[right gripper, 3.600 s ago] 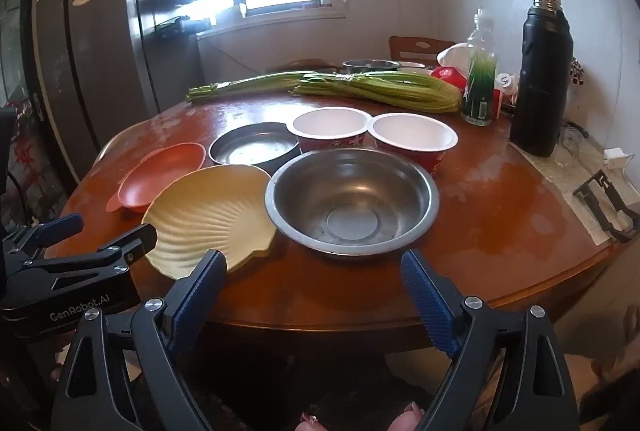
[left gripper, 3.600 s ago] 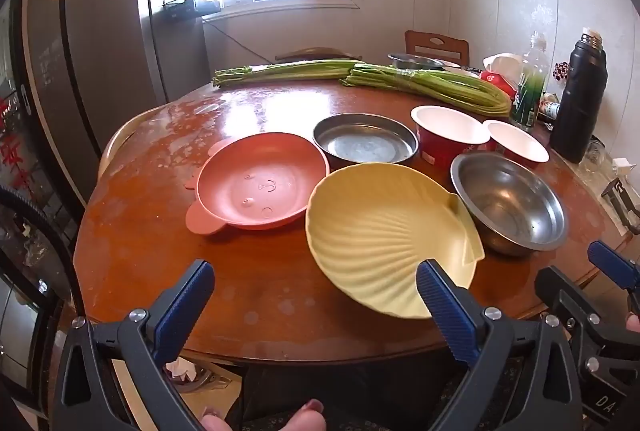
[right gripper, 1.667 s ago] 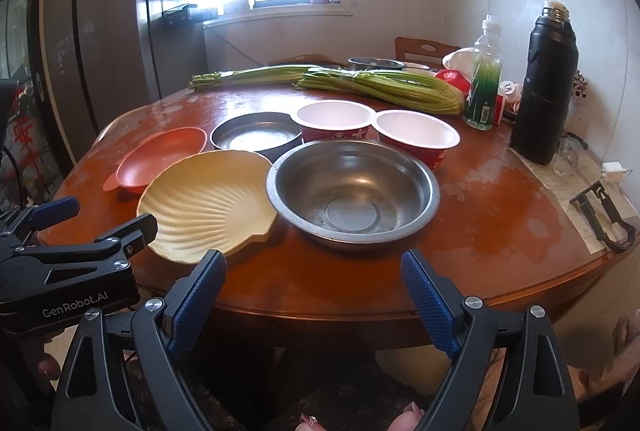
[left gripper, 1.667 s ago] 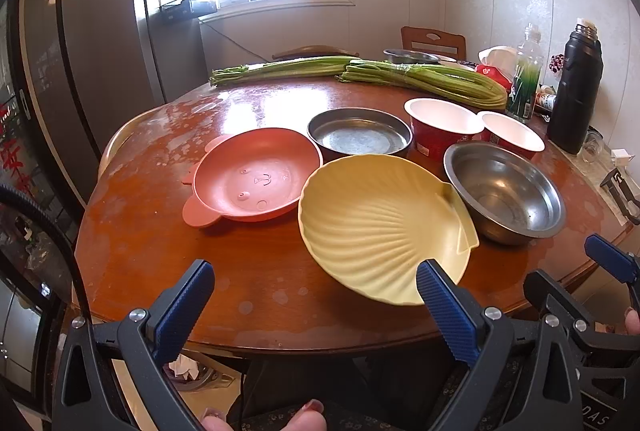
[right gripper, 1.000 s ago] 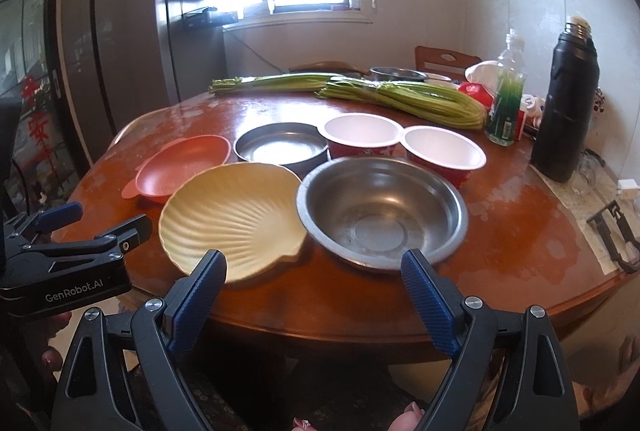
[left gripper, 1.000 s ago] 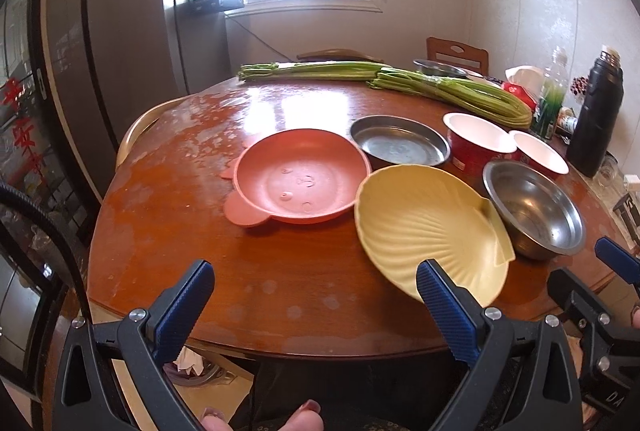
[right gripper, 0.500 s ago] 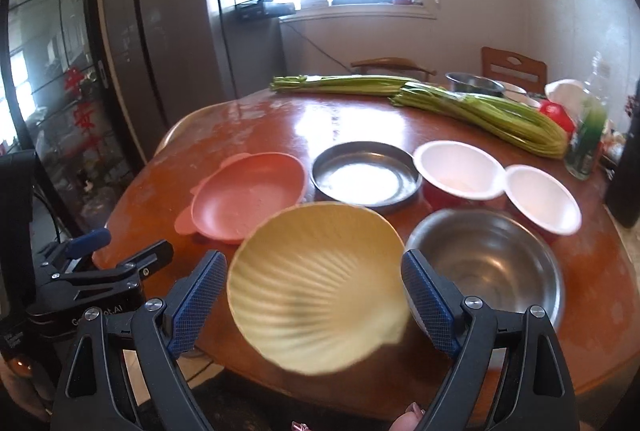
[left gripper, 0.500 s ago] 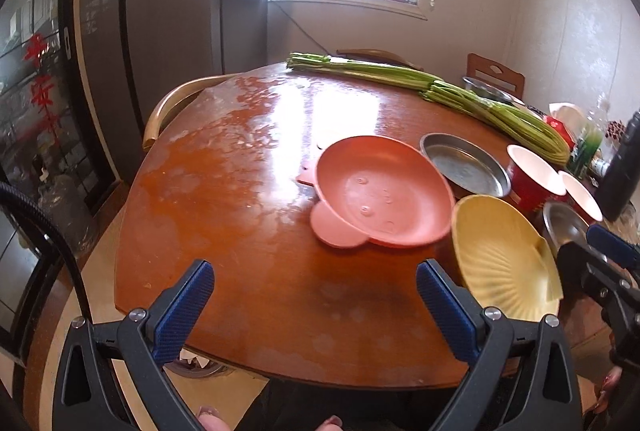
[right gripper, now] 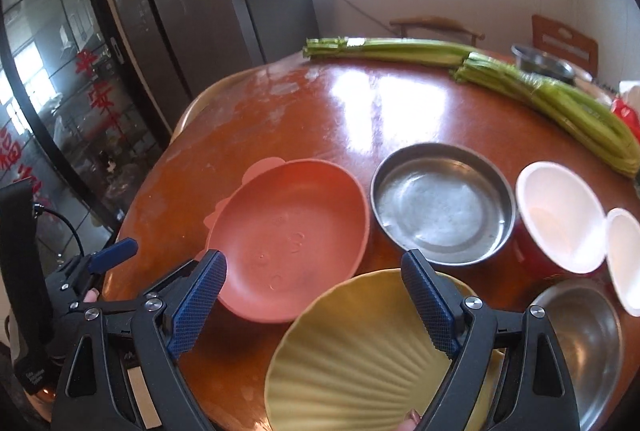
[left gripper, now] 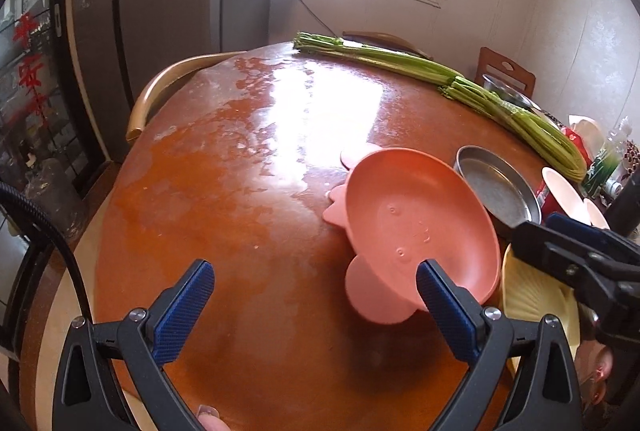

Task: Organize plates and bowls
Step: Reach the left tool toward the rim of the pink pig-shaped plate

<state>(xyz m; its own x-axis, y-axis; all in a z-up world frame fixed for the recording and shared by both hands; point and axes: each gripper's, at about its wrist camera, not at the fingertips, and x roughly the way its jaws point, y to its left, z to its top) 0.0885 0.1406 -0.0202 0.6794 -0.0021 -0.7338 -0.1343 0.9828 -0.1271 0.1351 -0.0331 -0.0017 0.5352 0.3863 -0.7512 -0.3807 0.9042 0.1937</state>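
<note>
A pink bear-shaped plate (left gripper: 416, 223) (right gripper: 292, 235) lies on the round wooden table (left gripper: 248, 159). A yellow shell-shaped plate (right gripper: 384, 355) (left gripper: 536, 295) lies just in front and right of it. Behind stand a flat steel dish (right gripper: 442, 203) (left gripper: 498, 189), two red bowls with white insides (right gripper: 560, 219), and a steel bowl (right gripper: 580, 335). My left gripper (left gripper: 316, 303) is open over bare table, left of the pink plate. My right gripper (right gripper: 316, 295) is open above the near edges of the pink and yellow plates.
Long bundles of green stalks (right gripper: 520, 87) (left gripper: 440, 87) lie across the far side of the table. A tall dark fridge (right gripper: 180, 11) stands at the left. Chairs (left gripper: 160, 91) stand at the table's left and far edges. Bottles (left gripper: 608, 159) stand at the far right.
Both grippers have swung left and moved in over the table. The pink plate now sits close before both; the steel bowl and red bowls have slid to the right edge of view.
</note>
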